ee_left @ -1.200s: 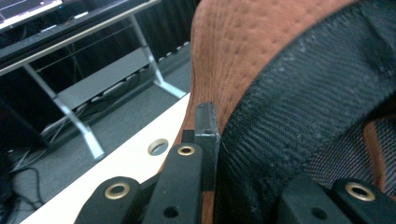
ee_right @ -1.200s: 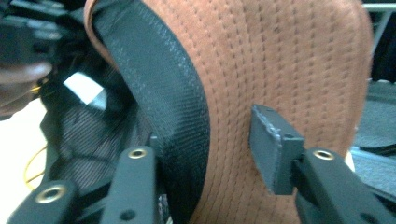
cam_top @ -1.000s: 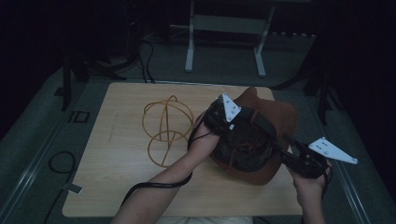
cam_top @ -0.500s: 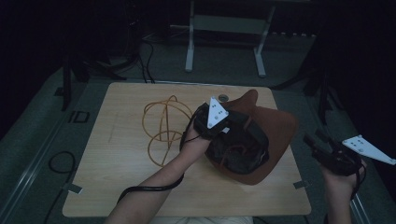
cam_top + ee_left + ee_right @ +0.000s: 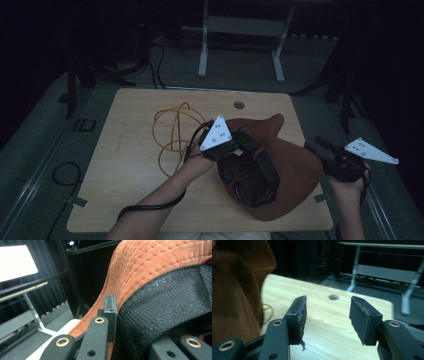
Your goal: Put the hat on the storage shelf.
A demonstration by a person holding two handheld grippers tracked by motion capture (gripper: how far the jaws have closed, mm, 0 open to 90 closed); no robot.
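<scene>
A rust-brown hat (image 5: 295, 170) with a black mesh lining lies crown-down on the right half of the wooden table (image 5: 130, 165). My left gripper (image 5: 246, 147) reaches in from the left and is shut on the hat's edge. In the left gripper view the brown brim (image 5: 155, 265) and the black mesh band (image 5: 162, 305) sit pinched at its fingertips (image 5: 110, 308). My right gripper (image 5: 318, 144) hovers past the table's right edge, apart from the hat, and is open. Between its pads (image 5: 299, 315) there is only bare tabletop (image 5: 324, 327), and the hat (image 5: 234, 302) is at the left.
A coiled orange cable (image 5: 172, 130) lies left of the hat, close by my left hand. A round hole (image 5: 239, 105) sits near the table's far edge. Behind the table stands a metal frame (image 5: 240, 30); black cables (image 5: 62, 172) lie on the floor at the left.
My right gripper has drawn away from the hat's right edge to beyond the table's right edge. My left gripper has shifted left and nearer, taking the hat with it.
</scene>
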